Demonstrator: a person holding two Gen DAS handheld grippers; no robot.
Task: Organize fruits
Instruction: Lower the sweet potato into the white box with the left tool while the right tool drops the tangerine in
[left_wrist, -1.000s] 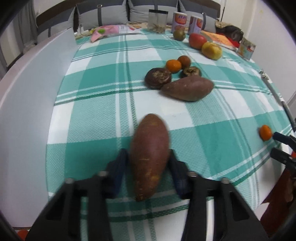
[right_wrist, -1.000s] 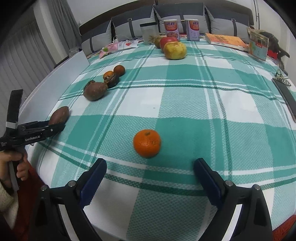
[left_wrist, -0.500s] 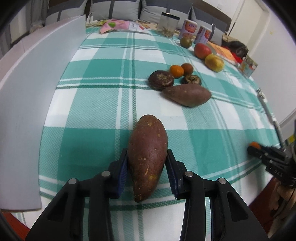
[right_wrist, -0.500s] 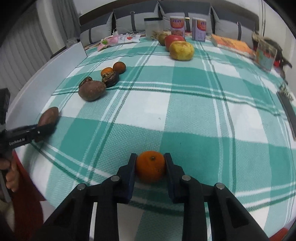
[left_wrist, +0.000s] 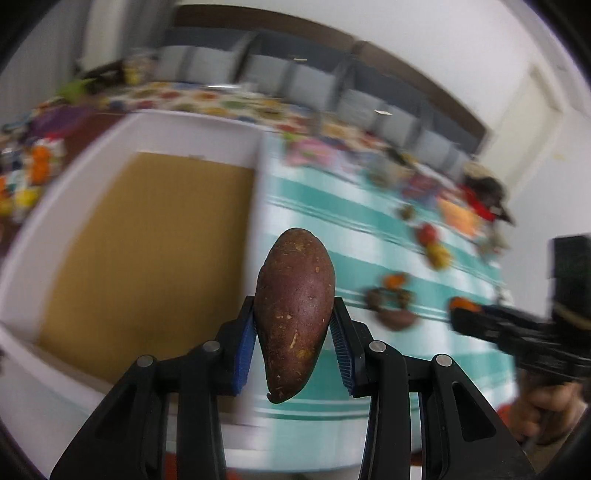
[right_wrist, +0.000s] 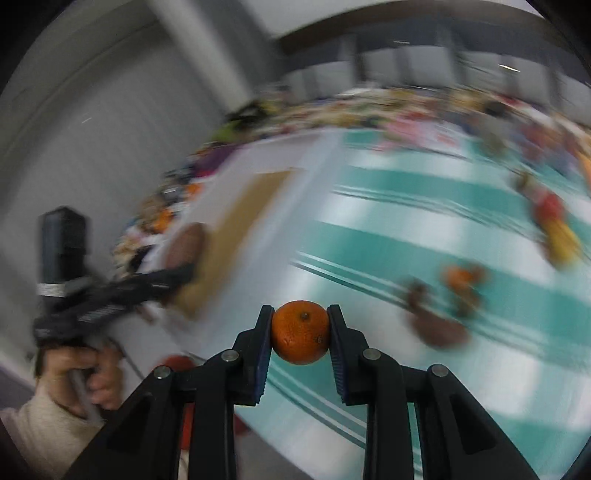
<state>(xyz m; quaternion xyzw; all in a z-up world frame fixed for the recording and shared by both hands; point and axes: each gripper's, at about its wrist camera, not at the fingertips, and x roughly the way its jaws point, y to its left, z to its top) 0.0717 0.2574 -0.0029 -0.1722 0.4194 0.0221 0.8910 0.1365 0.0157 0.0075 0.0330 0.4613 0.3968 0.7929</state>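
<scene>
Above the green-and-white checked tablecloth (left_wrist: 373, 236), the left gripper (left_wrist: 295, 332) is clamped on a reddish-brown sweet potato (left_wrist: 294, 314), its blue pads (left_wrist: 245, 339) pressed to both flanks and the tuber's far end pointing toward the seam where the cloth meets a white box (left_wrist: 207, 136) with a brown cardboard floor. Off to its right, the right gripper (right_wrist: 300, 332) pinches a small orange mandarin (right_wrist: 300, 331) squarely between its jaws — lifted clear of the cloth. Farther back on the table, blurred, lie another sweet potato (left_wrist: 397, 317) and a loose cluster of other fruit (left_wrist: 432, 245) — well apart from both held pieces.
</scene>
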